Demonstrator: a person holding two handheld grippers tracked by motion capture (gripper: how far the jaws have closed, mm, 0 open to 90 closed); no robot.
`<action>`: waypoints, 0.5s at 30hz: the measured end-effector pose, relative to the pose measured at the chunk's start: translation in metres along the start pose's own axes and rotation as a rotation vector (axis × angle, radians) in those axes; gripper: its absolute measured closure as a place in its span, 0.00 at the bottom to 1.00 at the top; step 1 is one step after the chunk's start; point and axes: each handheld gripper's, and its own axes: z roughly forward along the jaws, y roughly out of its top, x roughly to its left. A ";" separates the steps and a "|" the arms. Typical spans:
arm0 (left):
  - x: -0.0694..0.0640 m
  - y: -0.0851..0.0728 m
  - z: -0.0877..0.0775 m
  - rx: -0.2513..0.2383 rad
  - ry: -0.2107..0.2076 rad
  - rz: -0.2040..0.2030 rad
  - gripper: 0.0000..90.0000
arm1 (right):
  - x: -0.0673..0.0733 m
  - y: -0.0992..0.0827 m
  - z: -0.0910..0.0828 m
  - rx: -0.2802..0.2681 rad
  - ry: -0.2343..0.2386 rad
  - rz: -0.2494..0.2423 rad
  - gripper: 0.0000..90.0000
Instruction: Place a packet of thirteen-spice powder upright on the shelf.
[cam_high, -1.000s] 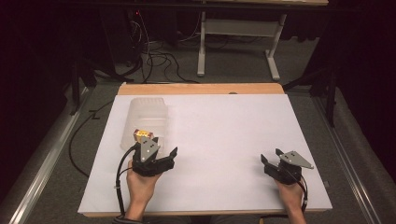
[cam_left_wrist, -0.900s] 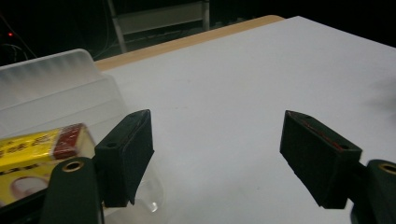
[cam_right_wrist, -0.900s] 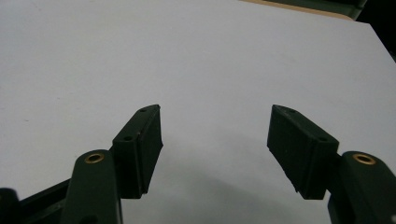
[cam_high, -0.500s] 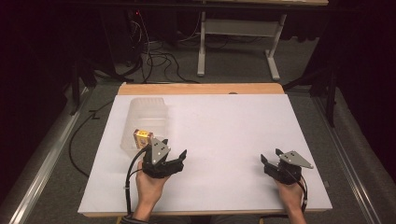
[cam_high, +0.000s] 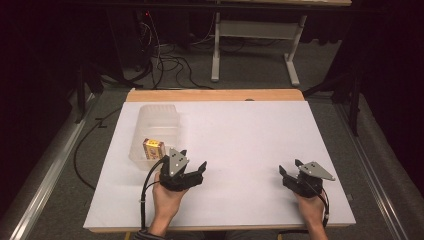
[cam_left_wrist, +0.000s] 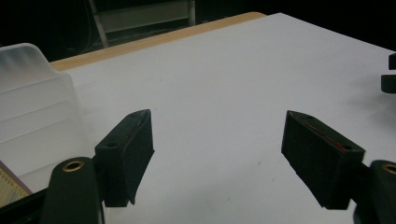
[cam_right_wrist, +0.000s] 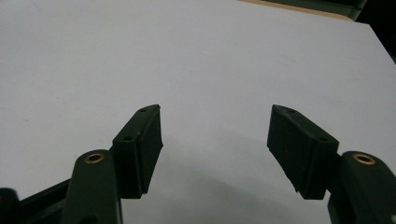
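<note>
The left claw (cam_high: 191, 161) stands with its jaws spread wide and nothing between them, held in the left hand (cam_high: 167, 200) just beside the near right corner of the clear plastic bin (cam_high: 156, 131). Its grey three-cornered plate sits on top, and its black cable loops back along the forearm toward the near edge of the table (cam_high: 250, 135).

The bin is the landmark here: a translucent, rounded-corner tub (milky rather than truly clear) lying on the white table top, toward its left side and closer to the far wooden edge than the claws are. Inside it, at the near end, lies a small box (cam_high: 153, 148) with a yellow-orange face and some print too small to read.

The right claw (cam_high: 290, 169) is well apart from the bin, far off to its right and near the table's near edge, held in the right hand (cam_high: 310, 207). Its jaws are also spread, empty, over bare white surface.

The high view gives the whole layout: bin, box, both hands, the dark floor with cables and a white table leg frame beyond. The left gripper view adds what that one cannot: the bin (cam_left_wrist: 32, 102) up close at the left, its ribbed frosted wall rising just beside the left jaw, a sliver of the box's pale printed edge (cam_left_wrist: 11, 189) at the lower left corner, and the red-lined inner faces of the jaws. The right gripper view shows the right claw (cam_right_wrist: 215, 119) parted over plain white table (cam_right_wrist: 187, 56).
</note>
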 end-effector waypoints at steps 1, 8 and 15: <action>0.000 0.000 0.000 0.003 -0.003 0.001 0.28 | 0.000 0.000 0.000 0.000 0.000 0.000 0.40; -0.002 -0.001 0.004 0.005 -0.004 -0.014 0.27 | 0.000 0.000 0.000 0.000 0.000 0.000 0.40; -0.007 -0.002 0.011 0.021 -0.015 -0.013 0.27 | 0.000 0.000 0.000 -0.003 0.000 0.000 0.40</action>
